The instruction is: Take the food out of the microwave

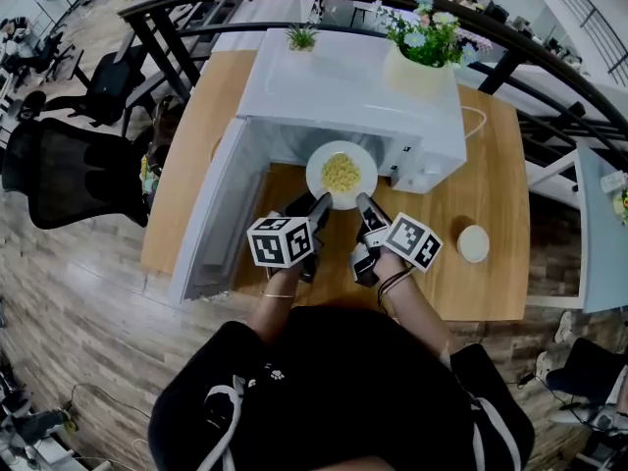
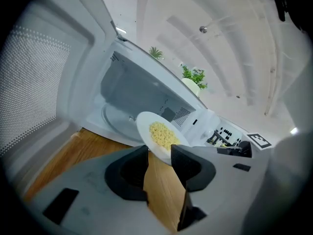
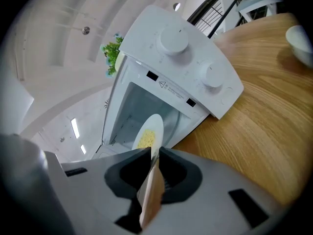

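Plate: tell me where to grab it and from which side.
Grip the plate by its bare near rim, coming from the front, the person's side. The rim is thin and flat, the food sits mid-plate, and the microwave closes off the far side. The right gripper is clamped there edge-on.

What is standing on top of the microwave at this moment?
Two potted plants stand on the microwave: a small green plant at its back left and a bigger flowering plant in a cream pot at back right. The top beneath the pots is covered.
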